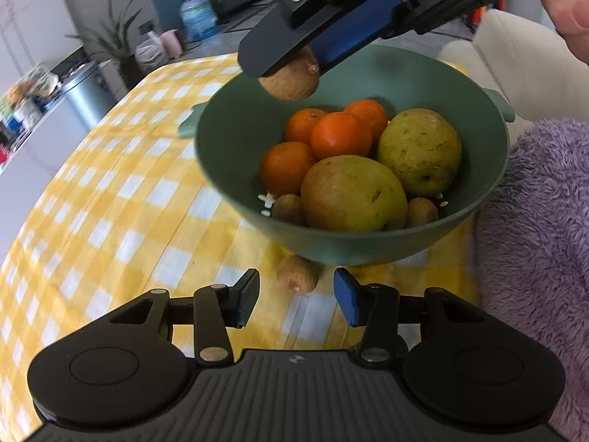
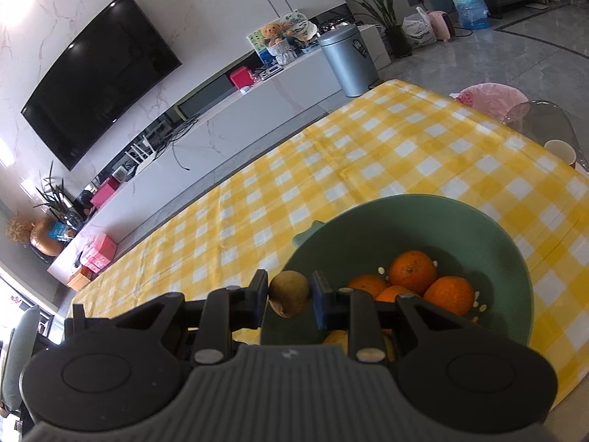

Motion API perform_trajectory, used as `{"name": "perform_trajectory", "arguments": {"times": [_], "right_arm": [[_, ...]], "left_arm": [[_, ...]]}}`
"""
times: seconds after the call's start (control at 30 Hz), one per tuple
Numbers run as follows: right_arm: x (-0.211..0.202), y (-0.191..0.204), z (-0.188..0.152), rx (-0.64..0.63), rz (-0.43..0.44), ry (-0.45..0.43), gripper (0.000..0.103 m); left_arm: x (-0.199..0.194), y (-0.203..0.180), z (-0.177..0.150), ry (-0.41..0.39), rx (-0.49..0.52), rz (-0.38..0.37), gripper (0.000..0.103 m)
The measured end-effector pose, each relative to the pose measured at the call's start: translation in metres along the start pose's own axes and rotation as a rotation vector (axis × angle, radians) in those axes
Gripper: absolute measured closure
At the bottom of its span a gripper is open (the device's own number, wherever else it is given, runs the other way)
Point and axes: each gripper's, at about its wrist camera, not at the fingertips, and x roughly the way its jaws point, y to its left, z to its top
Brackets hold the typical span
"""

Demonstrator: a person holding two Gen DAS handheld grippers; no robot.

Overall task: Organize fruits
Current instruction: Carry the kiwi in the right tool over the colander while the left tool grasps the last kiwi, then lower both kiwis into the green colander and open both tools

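A green bowl on the yellow checked tablecloth holds several oranges, two yellow-green pears and small brown kiwis. My right gripper is shut on a brown kiwi, hanging over the bowl's far rim. Another kiwi lies on the cloth against the bowl's near base. My left gripper stands open just in front of it, a finger on either side, the pads not touching it.
A purple fluffy cloth lies at the bowl's right. A thumb shows on the right gripper's handle. A paper cup and a pink item sit by the table's far edge. A grey bin stands on the floor.
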Motion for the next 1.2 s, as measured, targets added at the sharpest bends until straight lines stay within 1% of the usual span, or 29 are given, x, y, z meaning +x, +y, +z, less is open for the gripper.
{"name": "perform_trajectory", "arguments": {"times": [0.03,0.1,0.13,0.27,0.3,0.4,0.53,0.67,0.73,0.8,0.9,1.0,1.1,1.17,1.2], "right_arm": [[0.0,-0.001,0.0,0.0,-0.004,0.0,0.081],[0.0,-0.002,0.0,0.004,-0.006,0.001,0.081],[0.0,-0.002,0.0,0.003,-0.006,0.001,0.081],[0.0,-0.002,0.0,0.003,-0.005,0.0,0.081],[0.0,-0.002,0.0,0.003,-0.005,0.0,0.081],[0.0,-0.003,0.0,0.005,-0.008,0.0,0.081],[-0.002,-0.006,0.002,0.015,-0.015,-0.007,0.081],[-0.002,-0.014,0.002,0.043,-0.024,-0.009,0.081],[0.002,-0.02,0.002,0.073,-0.007,0.002,0.081],[0.007,-0.025,0.001,0.103,0.024,0.023,0.081],[0.015,-0.027,-0.001,0.131,0.043,0.046,0.081],[0.02,-0.025,-0.003,0.139,0.043,0.059,0.081],[0.017,-0.023,-0.002,0.116,0.017,0.049,0.081],[0.01,-0.023,0.001,0.093,-0.028,0.036,0.081],[0.007,-0.025,0.003,0.076,-0.05,0.043,0.081]], "left_arm": [[0.003,0.001,0.001,0.01,0.006,-0.005,0.047],[0.008,0.003,0.003,0.022,0.002,-0.002,0.051],[0.009,0.005,0.003,0.02,-0.007,-0.016,0.053],[0.009,0.012,0.003,0.021,-0.049,-0.08,0.074],[0.009,0.011,0.001,0.016,-0.061,-0.082,0.075],[0.007,0.009,-0.002,0.005,-0.083,-0.067,0.076],[-0.002,0.014,-0.002,0.012,-0.16,-0.048,0.076],[-0.024,0.018,-0.008,0.002,-0.252,-0.027,0.076],[-0.037,0.022,-0.014,-0.006,-0.331,-0.013,0.076],[-0.051,0.029,-0.021,-0.04,-0.422,-0.011,0.076],[-0.071,0.038,-0.035,-0.122,-0.563,-0.025,0.076],[-0.085,0.044,-0.04,-0.187,-0.642,-0.04,0.076],[-0.094,0.046,-0.04,-0.222,-0.707,-0.048,0.076],[-0.097,0.047,-0.038,-0.247,-0.747,-0.067,0.076],[-0.098,0.046,-0.036,-0.258,-0.759,-0.08,0.076]]}}
